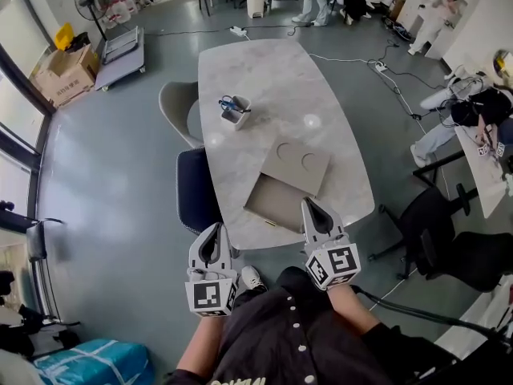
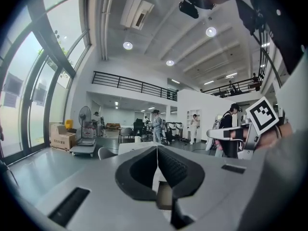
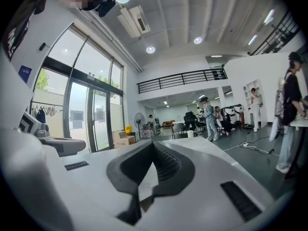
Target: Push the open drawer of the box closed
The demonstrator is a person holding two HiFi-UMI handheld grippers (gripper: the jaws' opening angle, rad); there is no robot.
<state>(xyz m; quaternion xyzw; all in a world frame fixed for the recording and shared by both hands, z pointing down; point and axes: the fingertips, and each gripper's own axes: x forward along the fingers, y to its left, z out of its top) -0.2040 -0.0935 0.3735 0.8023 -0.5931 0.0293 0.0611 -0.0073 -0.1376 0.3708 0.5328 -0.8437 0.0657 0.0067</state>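
The left gripper, jaws pressed together on nothing, hangs off the near edge of a marble table, above a dark chair pushed against the table's side. Farther up the tabletop stands a small cup holding blue-handled items. Near the front of the table lies the beige box, its lid marked by two round dimples and its drawer pulled open toward the person. The left gripper sits to the left of the drawer, apart from it. The right gripper, jaws likewise together and empty, points at the drawer's right side, its tip just beside the drawer's edge. Whether it touches cannot be told.
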